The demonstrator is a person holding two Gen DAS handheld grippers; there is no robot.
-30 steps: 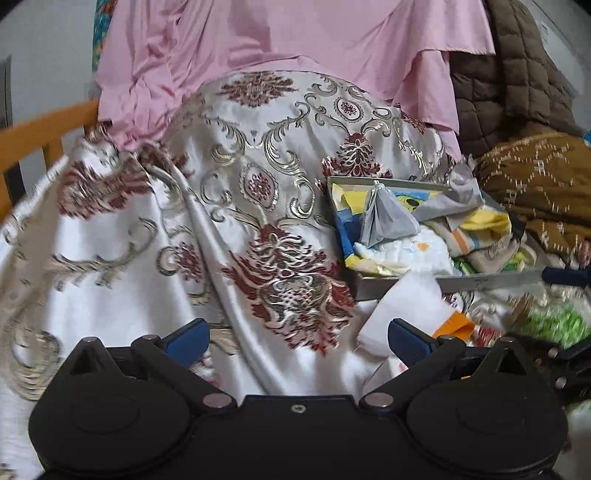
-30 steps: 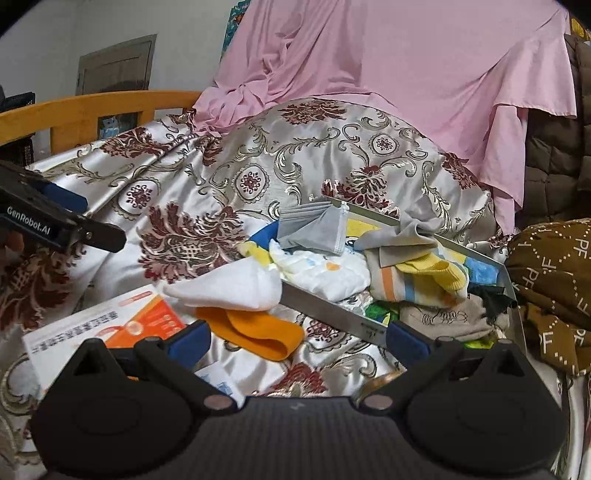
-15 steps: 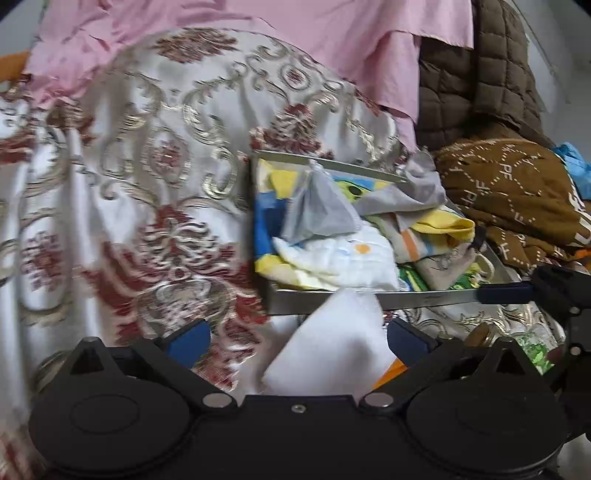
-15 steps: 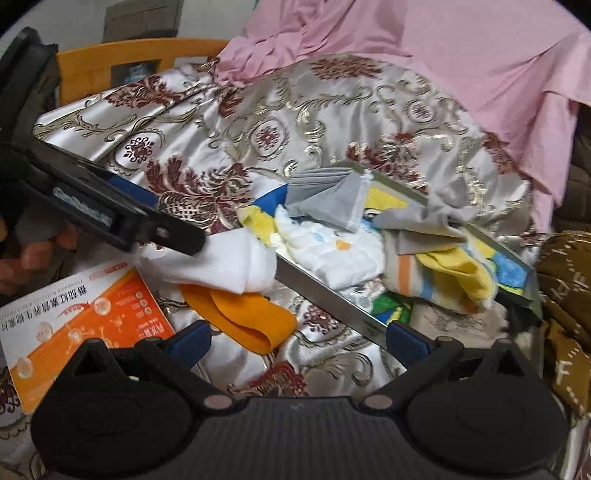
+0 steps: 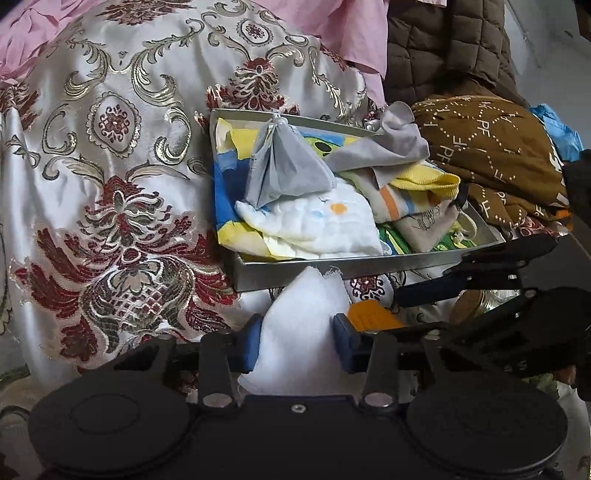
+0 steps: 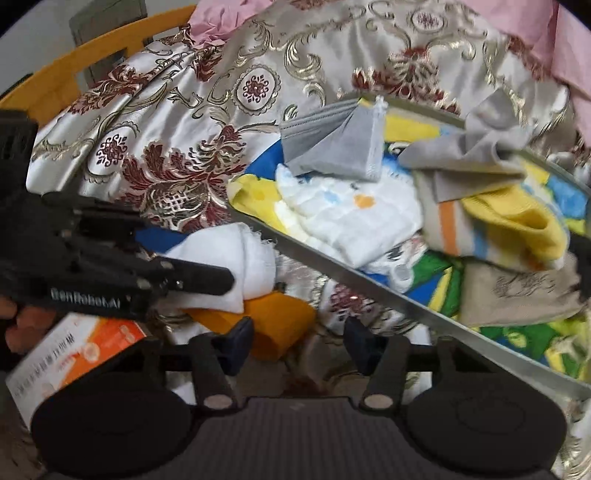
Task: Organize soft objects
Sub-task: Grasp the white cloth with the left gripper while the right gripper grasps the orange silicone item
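Tongs (image 5: 297, 343) over brocade-draped bed (image 5: 110, 184)

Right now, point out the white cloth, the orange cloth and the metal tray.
white cloth (image 5: 299, 332): left wrist view, middle of the fold between the blue pads.
orange cloth (image 6: 280, 321): right wrist view, its upper face.
metal tray (image 5: 332, 267): left wrist view, near wall.

You have a silver brocade cover (image 5: 122, 177) with red and gold flowers draped under everything, a pink sheet (image 5: 347, 33) bunched behind it, and a brown quilted jacket (image 5: 439, 44) at the far right. An orange-and-white printed box (image 6: 74, 354) lies at your lower left, and a yellow wooden rail (image 6: 92, 62) curves behind.
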